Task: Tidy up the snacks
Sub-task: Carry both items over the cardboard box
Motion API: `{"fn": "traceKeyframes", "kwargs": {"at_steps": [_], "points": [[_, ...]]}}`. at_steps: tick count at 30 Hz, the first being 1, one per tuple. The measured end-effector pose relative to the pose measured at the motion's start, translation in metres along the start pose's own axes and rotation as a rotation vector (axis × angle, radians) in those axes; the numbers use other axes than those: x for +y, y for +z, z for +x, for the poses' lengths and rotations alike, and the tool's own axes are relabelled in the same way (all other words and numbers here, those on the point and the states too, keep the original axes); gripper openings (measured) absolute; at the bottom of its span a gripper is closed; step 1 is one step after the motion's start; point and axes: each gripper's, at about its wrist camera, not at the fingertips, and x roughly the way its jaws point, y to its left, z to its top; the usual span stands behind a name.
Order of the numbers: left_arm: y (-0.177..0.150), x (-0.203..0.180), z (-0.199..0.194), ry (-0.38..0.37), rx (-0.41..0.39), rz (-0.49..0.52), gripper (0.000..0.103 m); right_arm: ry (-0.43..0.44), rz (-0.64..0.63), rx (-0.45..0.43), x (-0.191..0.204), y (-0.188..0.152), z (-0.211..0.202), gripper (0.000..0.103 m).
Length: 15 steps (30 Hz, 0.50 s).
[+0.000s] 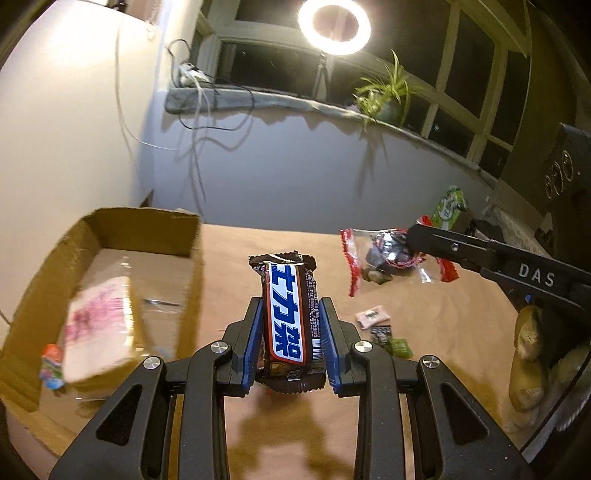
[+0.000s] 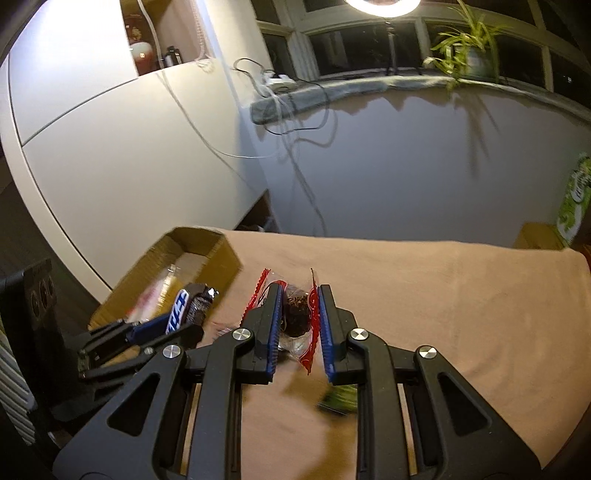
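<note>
Your left gripper (image 1: 290,314) is clamped on a chocolate bar (image 1: 288,314), blue pads pressed to both long sides of the brown wrapper with its white-and-blue lettering. The bar stands upright between the fingers, clear of the tan cloth (image 1: 280,243) that covers the table.

At 9 o'clock from that bar sits an open cardboard box (image 1: 147,229), resting on the cloth at the table's left edge. Inside it lies a pale wrapped packet with pink print (image 1: 98,325), blurred, with a small colourful wrapped sweet (image 1: 51,365) just beside it at the near corner.

At 3 o'clock from the bar, low on the cloth, lie three small sachets close together: one pink (image 1: 371,315), one dark (image 1: 380,332), one green (image 1: 400,347).

Your right gripper (image 2: 299,317) is pinching a clear bag with red edges (image 2: 308,321), dark round pieces visible inside it. The bag hangs between the pads, above the cloth. In the left wrist view this bag (image 1: 376,254) sits at 2 o'clock from the bar, held off the surface.

Farther right, a green packet (image 1: 448,206) stands at the far edge of the table.

Room: a white wall panel at left, a stone windowsill (image 1: 258,99) with loose cables and a power strip, a ring light (image 1: 334,26) glaring at 12 o'clock, a potted plant (image 1: 388,96) on the sill at 1 o'clock, dark window panes behind.
</note>
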Motion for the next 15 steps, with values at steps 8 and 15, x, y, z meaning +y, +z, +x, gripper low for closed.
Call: {"fn": "traceKeyframes", "kwargs": {"at_steps": [8, 15], "points": [[-0.003, 0.035, -0.023, 0.065, -0.048, -0.024, 0.028, 0.056, -0.034, 0.002, 0.053, 0.012, 0.027, 0.019], [-0.011, 0.069, -0.036, 0.147, -0.059, -0.052, 0.028, 0.102, -0.061, 0.026, 0.093, 0.015, 0.057, 0.019]]}}
